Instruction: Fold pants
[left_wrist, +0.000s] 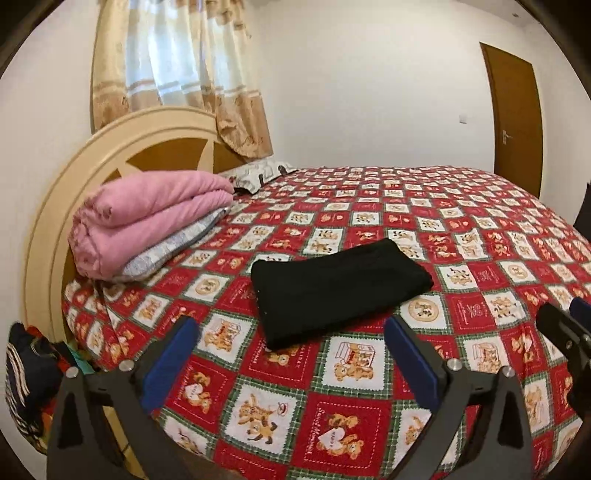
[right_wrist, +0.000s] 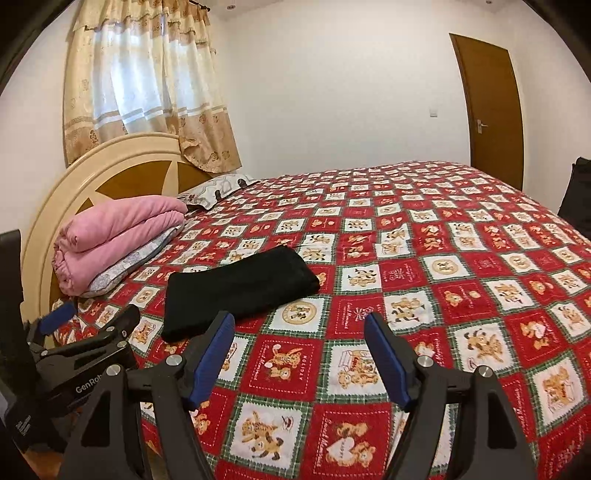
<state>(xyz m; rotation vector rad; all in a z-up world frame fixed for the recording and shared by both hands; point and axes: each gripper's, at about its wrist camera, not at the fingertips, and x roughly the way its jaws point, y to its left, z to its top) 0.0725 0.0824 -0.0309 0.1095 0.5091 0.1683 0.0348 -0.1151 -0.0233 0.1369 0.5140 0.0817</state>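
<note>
The black pants (left_wrist: 340, 288) lie folded into a flat rectangle on the red teddy-bear bedspread (left_wrist: 491, 254), near the bed's front left part. My left gripper (left_wrist: 290, 328) hovers just short of the pants' near edge, jaws wide open and empty. In the right wrist view the pants (right_wrist: 240, 288) lie ahead and to the left on the bedspread (right_wrist: 454, 280). My right gripper (right_wrist: 299, 319) is open with only the bedspread between its blue pads. The left gripper (right_wrist: 94, 317) shows at that view's left edge, and the right gripper's tip (left_wrist: 561, 325) at the left view's right edge.
A folded pink blanket (left_wrist: 147, 221) on a grey pillow lies against the round cream headboard (left_wrist: 74, 177). A patterned pillow (left_wrist: 258, 177) sits farther back, under the curtain (left_wrist: 177, 66). A brown door (left_wrist: 517, 122) stands at the far right. A striped bag (left_wrist: 26, 369) hangs beside the bed.
</note>
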